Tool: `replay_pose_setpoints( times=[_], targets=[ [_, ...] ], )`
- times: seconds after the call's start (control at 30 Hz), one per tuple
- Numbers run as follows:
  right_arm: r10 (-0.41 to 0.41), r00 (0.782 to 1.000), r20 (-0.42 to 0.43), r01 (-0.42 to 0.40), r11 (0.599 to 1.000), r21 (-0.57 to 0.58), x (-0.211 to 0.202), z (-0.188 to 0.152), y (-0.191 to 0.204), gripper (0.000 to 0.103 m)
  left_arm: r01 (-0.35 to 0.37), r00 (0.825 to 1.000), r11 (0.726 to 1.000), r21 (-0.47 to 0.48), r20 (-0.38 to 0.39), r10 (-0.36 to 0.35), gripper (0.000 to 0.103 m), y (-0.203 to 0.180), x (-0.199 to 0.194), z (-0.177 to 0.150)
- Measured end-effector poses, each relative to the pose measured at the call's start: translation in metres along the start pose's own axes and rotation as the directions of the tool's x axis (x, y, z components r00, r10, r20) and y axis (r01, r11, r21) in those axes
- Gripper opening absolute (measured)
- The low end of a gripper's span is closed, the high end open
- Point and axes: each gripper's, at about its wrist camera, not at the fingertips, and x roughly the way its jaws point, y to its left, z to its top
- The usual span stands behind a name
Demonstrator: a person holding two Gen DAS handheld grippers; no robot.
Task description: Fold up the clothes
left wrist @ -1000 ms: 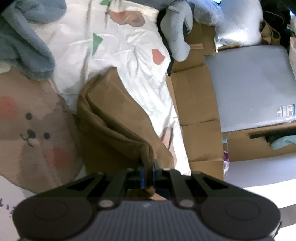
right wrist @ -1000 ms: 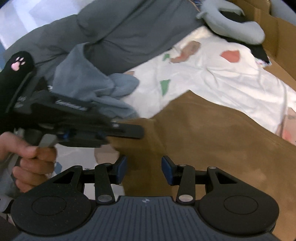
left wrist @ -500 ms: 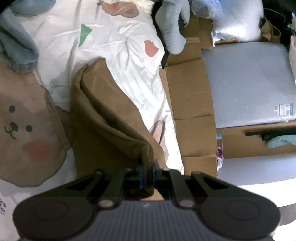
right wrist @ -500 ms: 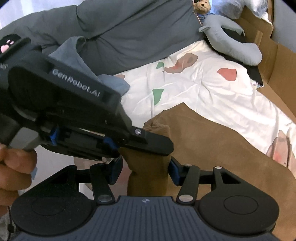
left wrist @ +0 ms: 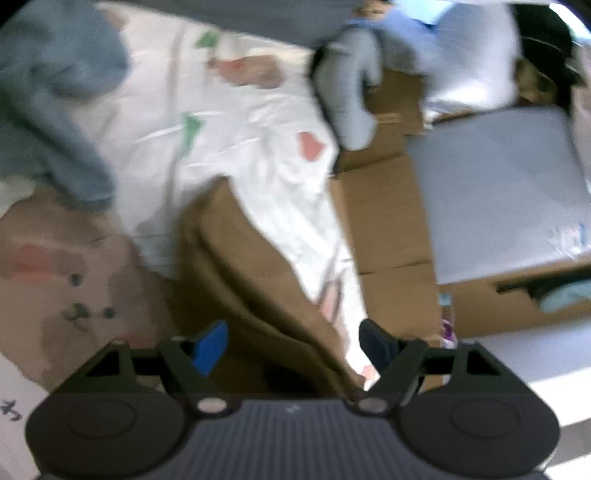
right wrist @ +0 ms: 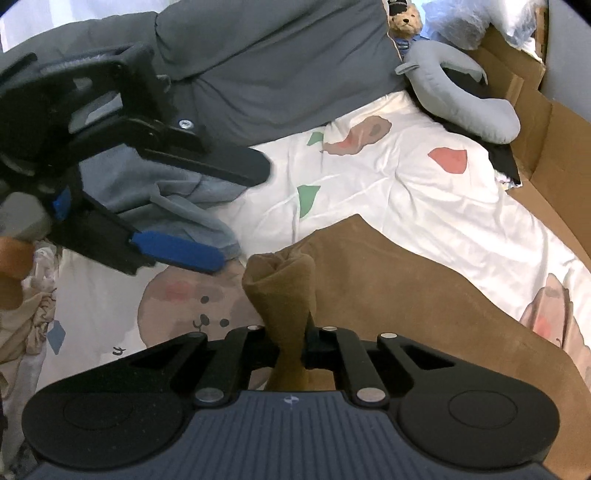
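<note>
Now the right gripper (right wrist: 291, 338) pinches the soft brown cloth garment's (right wrist: 388, 280) bunched corner; the left gripper (left wrist: 291, 341), opening, should regrip an opposite edge cleanly.

Grey neck pillow (right wrist: 469, 96) beside cardboard (right wrist: 546, 122), teddy bear (right wrist: 405, 18) behind
</note>
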Motion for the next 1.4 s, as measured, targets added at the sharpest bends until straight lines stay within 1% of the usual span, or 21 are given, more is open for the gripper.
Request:
replay_pose_setpoints(
  times=[0.07,0.17,0.27,0.4,0.5,0.73,0.8,0.87,0.9,0.93,0.97,1.0,1.03,1.1,1.27,1.4],
  targets=[
    [0.005,1.0,0.004,-0.005,1.0,-0.012,-0.002,-0.001,0.001,0.006,-0.025,1.0,0.999,-0.021,-0.001,0.025,0.085,0.01,0.005,0.007],
    [0.016,1.0,0.008,-0.016,1.0,-0.021,-0.003,0.0,0.002,0.006,-0.058,0.998,0.998,-0.015,0.007,0.058,0.085,0.02,0.017,0.018],
    [0.028,1.0,0.011,-0.027,0.999,-0.024,-0.004,0.0,0.003,0.006,-0.066,0.998,0.998,-0.013,0.006,0.066,0.086,0.03,0.034,0.029],
    [0.031,0.999,0.01,-0.031,0.999,-0.029,-0.005,-0.001,0.004,0.006,-0.102,0.994,0.994,0.038,-0.023,0.103,0.087,0.038,0.06,0.042],
    [0.036,0.999,0.012,-0.036,0.999,-0.038,-0.006,-0.003,0.007,0.006,-0.11,0.993,0.992,0.057,-0.036,0.112,0.087,0.043,0.074,0.051],
    [0.043,0.999,0.003,-0.043,0.998,-0.043,-0.005,-0.006,0.009,0.006,-0.103,0.993,0.993,0.058,-0.058,0.106,0.085,0.054,0.103,0.066],
    [0.044,0.999,-0.001,-0.044,0.998,-0.047,-0.004,-0.006,0.009,0.006,-0.102,0.992,0.994,0.04,-0.066,0.104,0.08,0.058,0.11,0.069],
    [0.051,0.999,-0.004,-0.051,0.997,-0.05,-0.004,-0.006,0.009,0.005,-0.087,0.993,0.996,0.015,-0.075,0.088,0.068,0.061,0.117,0.073],
    [0.054,0.999,-0.006,-0.054,0.997,-0.052,-0.005,-0.007,0.009,0.005,-0.083,0.994,0.997,0.007,-0.075,0.083,0.063,0.061,0.12,0.075],
    [0.057,0.998,-0.007,-0.057,0.997,-0.053,-0.005,-0.007,0.009,0.005,-0.079,0.994,0.997,-0.002,-0.075,0.079,0.052,0.062,0.123,0.077],
    [0.06,0.998,-0.009,-0.06,0.997,-0.055,-0.005,-0.008,0.009,0.005,-0.078,0.994,0.997,-0.007,-0.076,0.077,0.037,0.062,0.125,0.079],
    [0.063,0.998,-0.011,-0.063,0.996,-0.056,-0.005,-0.008,0.009,0.005,-0.084,0.993,0.996,-0.003,-0.078,0.083,0.027,0.062,0.127,0.08],
    [0.065,0.998,-0.013,-0.066,0.996,-0.059,-0.006,-0.008,0.009,0.005,-0.091,0.993,0.996,0.003,-0.08,0.091,0.011,0.061,0.129,0.082],
    [0.07,0.997,-0.012,-0.07,0.996,-0.057,-0.007,-0.008,0.006,0.005,-0.106,0.991,0.994,0.027,-0.076,0.108,0.012,0.055,0.128,0.082],
    [0.092,0.996,0.008,-0.091,0.995,-0.028,-0.017,-0.012,-0.005,0.005,-0.086,0.995,0.994,0.064,-0.053,0.09,0.011,0.032,0.117,0.076],
    [0.117,0.993,0.023,-0.117,0.993,0.013,-0.032,-0.018,-0.015,0.005,-0.065,0.997,0.993,0.097,-0.034,0.069,0.011,0.005,0.112,0.07]
  ],
)
